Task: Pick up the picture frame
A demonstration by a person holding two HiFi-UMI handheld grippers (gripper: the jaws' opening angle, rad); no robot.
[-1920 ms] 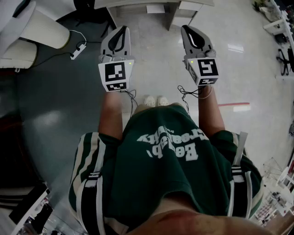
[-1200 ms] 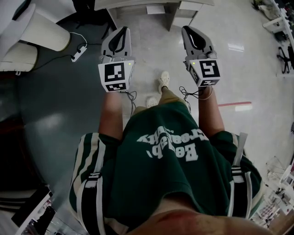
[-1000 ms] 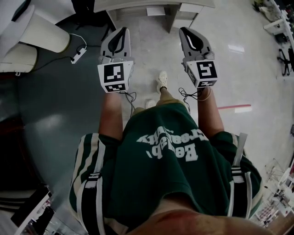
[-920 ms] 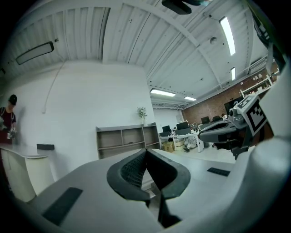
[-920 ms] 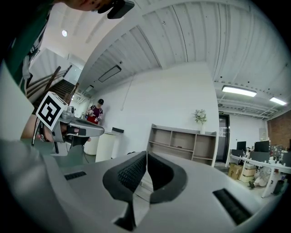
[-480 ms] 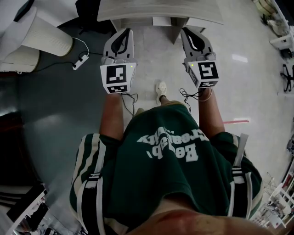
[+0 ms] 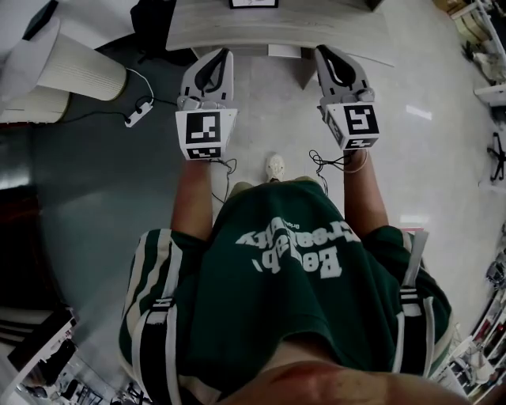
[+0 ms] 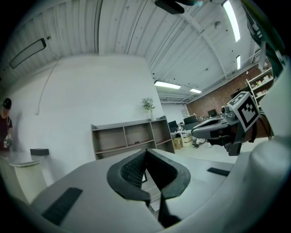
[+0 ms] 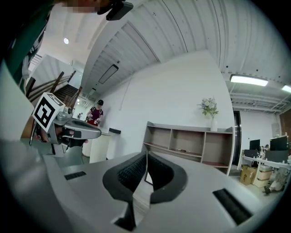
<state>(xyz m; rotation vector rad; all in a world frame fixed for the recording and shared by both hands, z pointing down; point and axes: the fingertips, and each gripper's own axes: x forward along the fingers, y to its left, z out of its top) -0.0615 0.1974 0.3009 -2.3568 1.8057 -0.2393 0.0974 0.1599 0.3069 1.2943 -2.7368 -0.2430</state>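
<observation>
Beyond left gripper (image 7: 223, 54), right gripper (image 7: 323, 51), picture frame (image 7: 253, 3) on table (image 7: 332, 32)

Two grippers in all: left gripper (image 8: 145, 152), right gripper (image 9: 146, 155), two fingers apiece. Two marker cubes, one left (image 7: 205, 133), one right (image 7: 356, 124). One picture frame (image 7: 253, 3) on one far counter (image 7: 316, 28). One white shoe (image 7: 273, 167). One power strip (image 7: 134, 117). One shelf unit (image 9: 191, 148), one vase of flowers (image 9: 210, 110) on top.
</observation>
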